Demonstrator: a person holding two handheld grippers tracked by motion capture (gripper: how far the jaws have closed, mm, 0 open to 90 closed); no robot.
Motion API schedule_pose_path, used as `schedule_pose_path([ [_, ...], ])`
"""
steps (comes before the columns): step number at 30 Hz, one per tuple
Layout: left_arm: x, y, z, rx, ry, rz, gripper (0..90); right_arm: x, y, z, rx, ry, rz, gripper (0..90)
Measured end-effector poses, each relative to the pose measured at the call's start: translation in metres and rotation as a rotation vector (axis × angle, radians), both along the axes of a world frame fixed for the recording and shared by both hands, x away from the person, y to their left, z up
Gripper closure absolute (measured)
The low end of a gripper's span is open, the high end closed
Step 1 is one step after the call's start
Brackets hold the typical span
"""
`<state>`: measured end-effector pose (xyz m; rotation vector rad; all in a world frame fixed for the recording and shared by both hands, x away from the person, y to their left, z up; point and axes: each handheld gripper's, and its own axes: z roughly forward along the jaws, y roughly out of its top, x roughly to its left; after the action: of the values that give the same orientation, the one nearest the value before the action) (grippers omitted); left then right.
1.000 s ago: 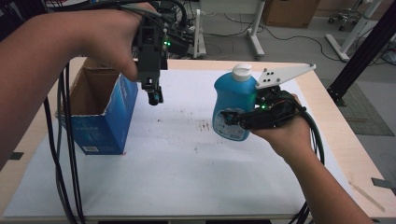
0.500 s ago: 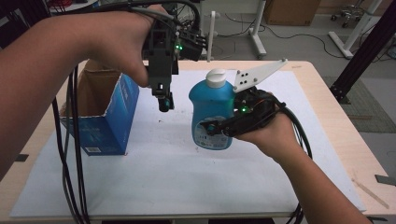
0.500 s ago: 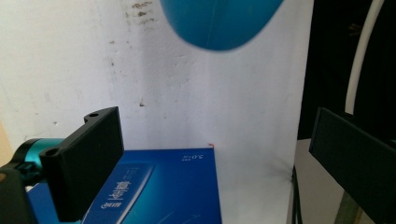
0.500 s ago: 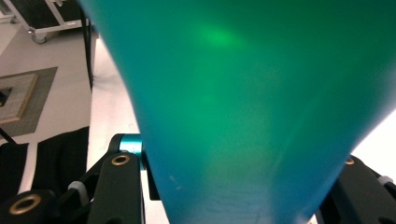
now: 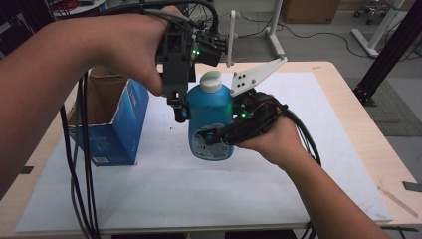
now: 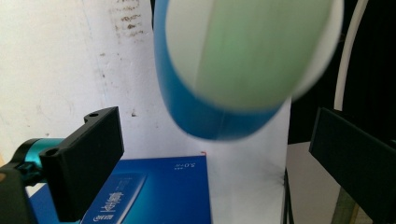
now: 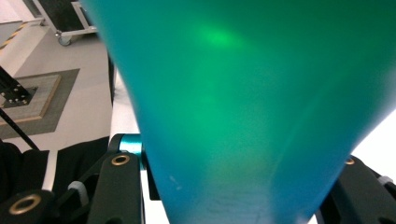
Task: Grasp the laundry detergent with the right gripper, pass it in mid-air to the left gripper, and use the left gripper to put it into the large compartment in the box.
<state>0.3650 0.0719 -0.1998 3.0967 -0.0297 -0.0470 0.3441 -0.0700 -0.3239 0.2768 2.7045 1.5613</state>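
A blue bottle (image 5: 211,122) with a white cap (image 5: 210,81) is held upright above the table, my right gripper (image 5: 219,137) shut on its lower body. In the right gripper view the bottle (image 7: 243,93) sits between the two black jaws of the right gripper (image 7: 233,191). My left gripper (image 5: 179,112) points down just left of the bottle's shoulder and is open. In the left gripper view the cap (image 6: 247,46) and blue shoulder hang blurred between and beyond the wide-apart jaws of the left gripper (image 6: 219,135).
An open blue cardboard box (image 5: 109,124) stands at the table's left; its top face (image 6: 154,191) lies below the left gripper. A white sheet (image 5: 298,189) covers the wooden table. Black cables (image 5: 79,164) hang from the left hand.
The right gripper has carried the bottle leftwards and the left gripper has moved right and lower, so the two now meet over the middle of the table.
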Motion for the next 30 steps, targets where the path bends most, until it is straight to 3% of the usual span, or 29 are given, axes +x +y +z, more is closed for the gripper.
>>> schedule_pose_path([
  [13,-0.003,-0.005,-0.006,-0.008,0.012,0.015,3.0,0.0,0.016,0.003,0.026,0.007,0.033,47.1],
  [22,-0.003,-0.009,-0.007,-0.016,0.027,0.002,3.1,0.0,0.017,0.003,0.025,0.007,0.032,47.1],
  [24,-0.003,-0.009,-0.007,-0.01,0.04,0.005,7.5,0.0,0.017,0.003,0.025,0.004,0.03,47.1],
  [30,-0.001,-0.009,-0.009,-0.005,0.028,0.014,8.6,0.0,0.015,0.004,0.029,0.008,0.024,47.1],
])
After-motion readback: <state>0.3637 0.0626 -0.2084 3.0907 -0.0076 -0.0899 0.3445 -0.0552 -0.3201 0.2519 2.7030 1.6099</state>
